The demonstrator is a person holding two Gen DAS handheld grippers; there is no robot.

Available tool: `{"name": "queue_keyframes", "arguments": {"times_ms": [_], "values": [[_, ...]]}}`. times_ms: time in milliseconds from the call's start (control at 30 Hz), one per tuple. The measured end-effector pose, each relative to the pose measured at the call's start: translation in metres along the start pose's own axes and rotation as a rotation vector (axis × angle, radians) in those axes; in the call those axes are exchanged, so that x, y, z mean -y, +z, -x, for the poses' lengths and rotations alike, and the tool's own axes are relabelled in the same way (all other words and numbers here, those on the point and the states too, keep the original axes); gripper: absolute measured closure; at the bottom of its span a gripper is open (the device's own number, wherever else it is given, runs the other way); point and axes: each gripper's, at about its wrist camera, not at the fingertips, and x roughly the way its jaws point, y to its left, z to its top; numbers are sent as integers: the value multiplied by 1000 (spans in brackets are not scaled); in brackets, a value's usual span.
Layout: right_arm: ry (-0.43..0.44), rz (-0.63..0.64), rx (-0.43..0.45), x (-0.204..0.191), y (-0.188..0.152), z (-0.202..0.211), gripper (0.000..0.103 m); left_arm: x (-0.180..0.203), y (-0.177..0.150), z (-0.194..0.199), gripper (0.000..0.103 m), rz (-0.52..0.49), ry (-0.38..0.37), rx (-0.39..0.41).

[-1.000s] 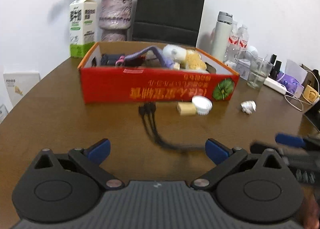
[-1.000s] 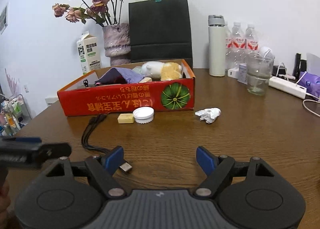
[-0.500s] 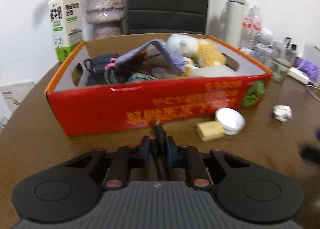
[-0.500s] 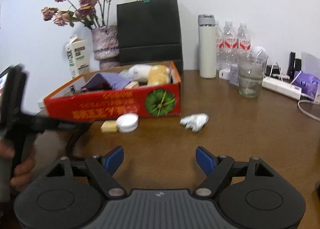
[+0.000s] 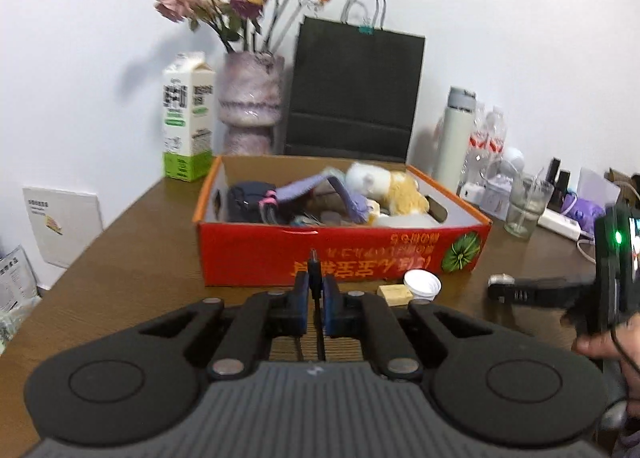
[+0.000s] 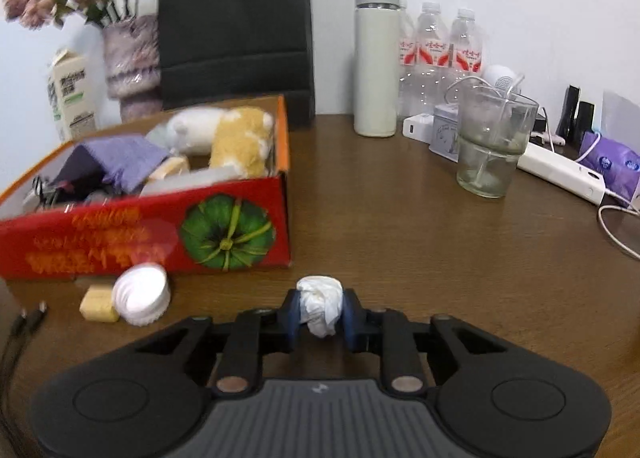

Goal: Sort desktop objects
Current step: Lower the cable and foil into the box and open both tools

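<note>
My left gripper (image 5: 315,300) is shut on a black cable (image 5: 314,264) and holds its plug end up in front of the red cardboard box (image 5: 360,258). The box holds a plush toy (image 5: 384,186), a purple cloth (image 5: 320,190) and other items. My right gripper (image 6: 322,312) is shut on a crumpled white paper ball (image 6: 322,304) just above the table, right of the box (image 6: 140,238). A white lid (image 6: 140,294) and a yellow block (image 6: 98,304) lie on the table before the box. Other cable ends (image 6: 30,318) lie at the far left in the right wrist view.
Behind the box stand a milk carton (image 5: 186,122), a vase of flowers (image 5: 250,102) and a black paper bag (image 5: 352,90). At the right are a white flask (image 6: 376,62), water bottles (image 6: 444,50), a glass (image 6: 492,146), a power strip (image 6: 560,174) and cables.
My left gripper rose and drew back from the box with the cable still held. My right gripper moved forward to the paper ball and shut on it.
</note>
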Motion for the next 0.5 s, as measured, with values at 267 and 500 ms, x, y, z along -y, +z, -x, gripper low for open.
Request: {"name": "queue_keyframes", "arguments": {"times_ms": [267, 500], "values": [[194, -64, 38, -37, -38, 73, 87, -5, 38, 45, 96, 31, -43, 100], [307, -13, 208, -53, 5, 133, 87, -1, 114, 64, 96, -71, -70, 284]]}}
